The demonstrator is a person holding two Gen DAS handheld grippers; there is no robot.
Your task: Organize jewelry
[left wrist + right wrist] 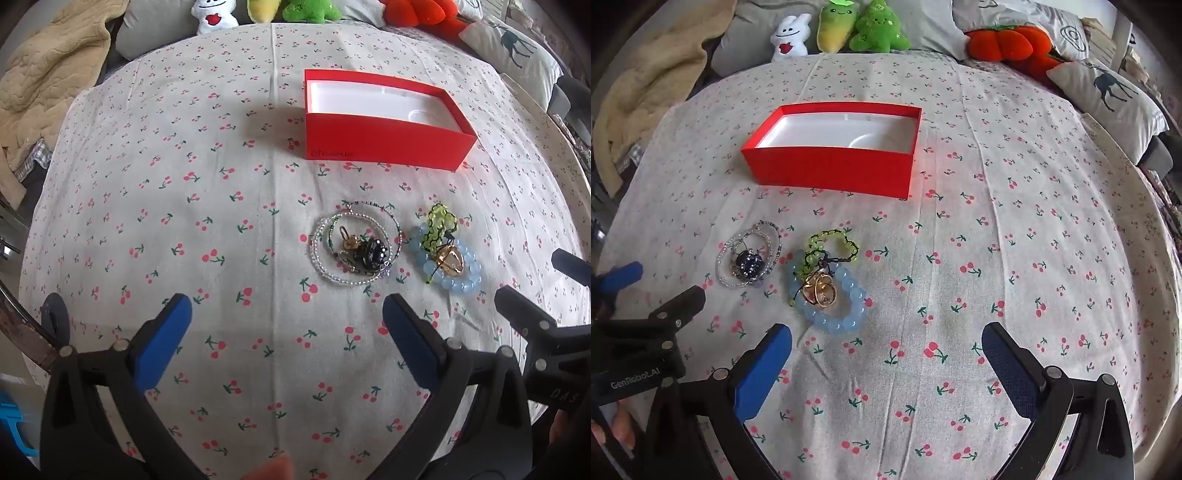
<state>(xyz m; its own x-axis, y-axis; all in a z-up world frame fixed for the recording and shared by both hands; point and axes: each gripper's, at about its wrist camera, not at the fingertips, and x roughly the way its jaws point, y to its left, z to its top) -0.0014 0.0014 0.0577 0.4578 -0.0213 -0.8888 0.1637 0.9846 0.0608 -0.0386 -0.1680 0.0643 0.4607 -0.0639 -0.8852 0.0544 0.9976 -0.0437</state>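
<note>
An open red box (pixel 384 140) with a white lining stands on the cherry-print cloth; it also shows in the right wrist view (pixel 827 171). In front of it lie two jewelry piles. One is clear beaded bracelets around a dark beaded piece (pixel 356 247) (pixel 750 260). The other is a blue bead bracelet (pixel 461 273) (pixel 846 314) with a gold piece (pixel 818 290) and a green beaded chain (pixel 439 225) (pixel 831 245). My left gripper (pixel 288 314) is open and empty, short of the piles. My right gripper (pixel 886 345) is open and empty, just right of the blue bracelet.
Plush toys (pixel 842 27) and an orange plush (pixel 1008 40) line the far edge. A deer-print pillow (pixel 1108 92) lies at the far right, a beige blanket (pixel 48 74) at the left. The other gripper shows in each view (pixel 535 325) (pixel 646 332).
</note>
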